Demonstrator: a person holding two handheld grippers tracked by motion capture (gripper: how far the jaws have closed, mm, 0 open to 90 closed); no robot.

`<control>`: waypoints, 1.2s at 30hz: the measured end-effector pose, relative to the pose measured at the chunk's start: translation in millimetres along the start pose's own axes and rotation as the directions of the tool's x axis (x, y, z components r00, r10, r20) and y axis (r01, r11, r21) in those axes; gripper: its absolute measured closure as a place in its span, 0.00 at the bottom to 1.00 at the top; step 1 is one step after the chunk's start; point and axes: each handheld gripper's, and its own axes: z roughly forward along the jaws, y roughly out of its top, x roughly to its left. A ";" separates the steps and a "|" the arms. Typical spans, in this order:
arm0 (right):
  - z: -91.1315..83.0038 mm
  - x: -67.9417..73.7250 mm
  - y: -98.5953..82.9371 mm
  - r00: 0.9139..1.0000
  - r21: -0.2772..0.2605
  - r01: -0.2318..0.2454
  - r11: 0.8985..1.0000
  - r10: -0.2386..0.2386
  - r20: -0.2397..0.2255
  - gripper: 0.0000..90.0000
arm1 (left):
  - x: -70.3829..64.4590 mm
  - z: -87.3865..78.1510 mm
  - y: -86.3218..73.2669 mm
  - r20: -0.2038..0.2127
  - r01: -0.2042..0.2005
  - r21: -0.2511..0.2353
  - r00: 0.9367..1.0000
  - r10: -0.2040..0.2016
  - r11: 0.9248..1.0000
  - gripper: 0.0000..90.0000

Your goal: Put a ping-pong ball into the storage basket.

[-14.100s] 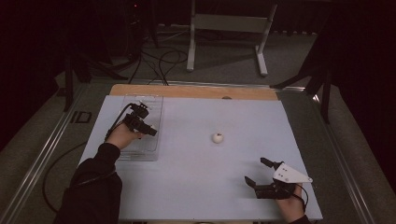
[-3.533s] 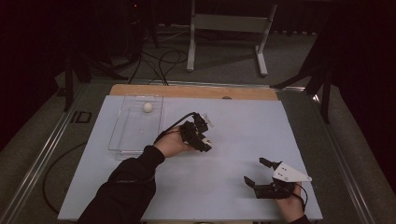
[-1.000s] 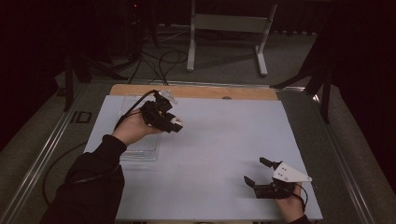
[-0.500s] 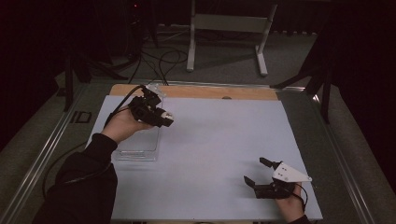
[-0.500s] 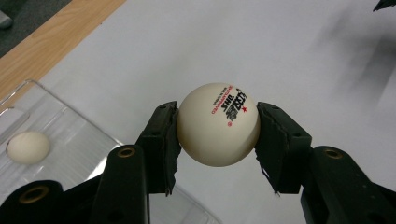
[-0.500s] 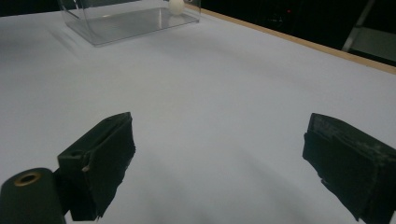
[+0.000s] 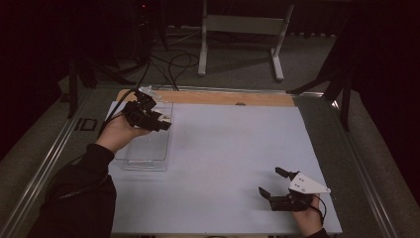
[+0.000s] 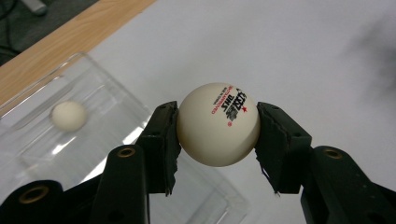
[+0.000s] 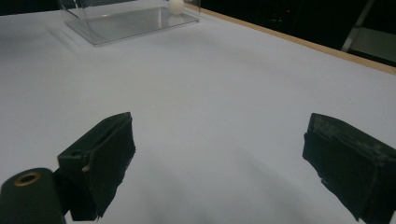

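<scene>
Ball (image 8: 218,124), white with red and black print, sits pinched between the jaws of the left gripper (image 8: 218,135), above the right wall of the clear tray (image 7: 147,151) near the table's far left corner. A second ball (image 8: 68,115) lies inside that tray. The right gripper (image 7: 273,184) rests spread wide near the table's (image 7: 233,148) near right corner.

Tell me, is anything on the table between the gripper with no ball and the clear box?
No. In the right gripper view, bare white table runs from the open right gripper to the clear box. The high view shows the same.
</scene>
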 end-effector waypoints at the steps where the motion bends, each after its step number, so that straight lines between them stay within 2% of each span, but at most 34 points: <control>1: -0.1 0.1 0.0 1.000 0.000 0.000 1.000 0.000 0.000 0.10 | 1.2 -0.4 -1.7 -0.007 0.007 0.002 1.000 -0.007 1.000 0.58; 6: 0.2 0.0 -0.1 1.000 0.001 0.001 1.000 -0.001 -0.001 0.10 | 8.5 -2.7 -8.7 -0.042 0.052 -0.006 0.998 -0.052 0.999 0.58; 8: 0.3 0.5 0.1 1.000 0.000 -0.001 1.000 0.001 -0.001 0.10 | 10.0 -1.9 -10.7 -0.070 0.070 -0.008 0.995 -0.071 0.997 0.58; 11: -0.2 0.5 0.4 1.000 -0.002 -0.001 1.000 0.001 -0.001 0.10 | 11.1 2.2 -14.5 -0.084 0.091 -0.012 0.992 -0.092 0.996 0.58; 20: -0.2 -0.1 0.0 1.000 -0.001 -0.001 1.000 0.001 -0.002 0.10 | 15.2 17.3 -27.4 -0.089 0.121 -0.025 0.988 -0.123 0.992 0.58; 22: -0.2 0.0 0.0 1.000 0.000 -0.003 1.000 0.003 -0.002 0.10 | 16.2 21.6 -30.3 -0.099 0.126 -0.022 0.987 -0.127 0.992 0.58; 29: -0.7 0.3 0.2 1.000 -0.001 -0.005 1.000 0.005 -0.002 0.10 | 18.9 32.5 -37.2 -0.088 0.139 -0.015 0.986 -0.139 0.990 0.58; 36: -0.7 -0.2 0.2 1.000 -0.003 -0.005 1.000 0.005 -0.004 0.10 | 21.2 42.3 -43.5 -0.094 0.154 0.000 0.984 -0.153 0.988 0.58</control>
